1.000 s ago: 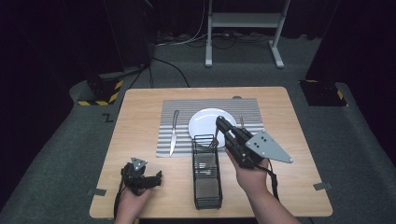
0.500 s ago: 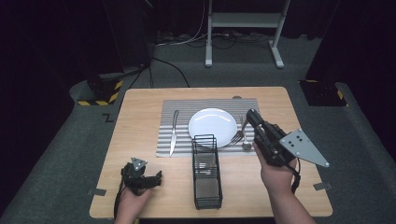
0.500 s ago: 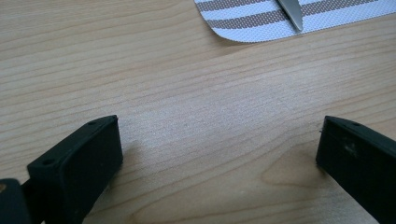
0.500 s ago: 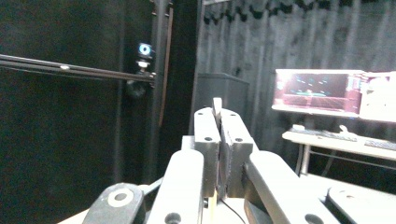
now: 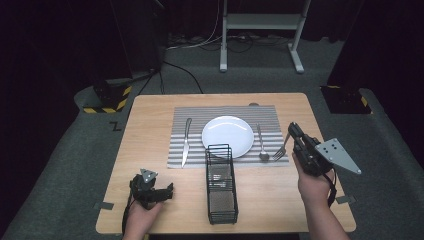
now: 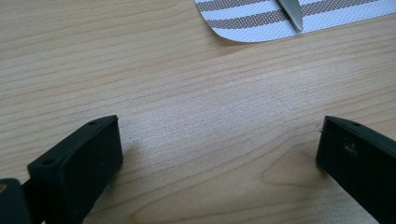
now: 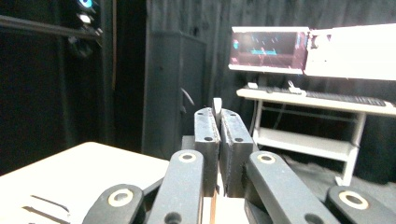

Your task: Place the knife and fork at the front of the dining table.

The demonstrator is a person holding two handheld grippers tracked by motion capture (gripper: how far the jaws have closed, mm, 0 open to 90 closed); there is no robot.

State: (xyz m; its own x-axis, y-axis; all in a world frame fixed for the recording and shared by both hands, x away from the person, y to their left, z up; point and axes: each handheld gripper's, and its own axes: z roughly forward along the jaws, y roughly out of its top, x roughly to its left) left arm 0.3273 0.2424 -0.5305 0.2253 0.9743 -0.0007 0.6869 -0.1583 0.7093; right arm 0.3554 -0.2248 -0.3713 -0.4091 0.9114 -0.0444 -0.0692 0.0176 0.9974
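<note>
Nearest the person, at the counter's [image 5: 150,115] front left, the left gripper [image 5: 150,187] rests low on the bare wood with its jaws spread wide and nothing between them; its own view shows only wood grain there, with the rounded corner of the striped placemat [image 6: 243,23] and the knife [image 6: 290,11] tip beyond. Just right of it a black wire caddy [image 5: 221,185] stands on the counter, its far end reaching the placemat's front edge. On the right, the right gripper [image 5: 296,134] is held above the counter's right edge, jaws pressed together on the handle of a fork [image 5: 281,149], whose tines hang down toward the placemat's right edge. Farther back on the placemat lie the knife on the left, a white plate [image 5: 228,136] in the middle and a spoon [image 5: 261,144] just right of the plate.
</note>
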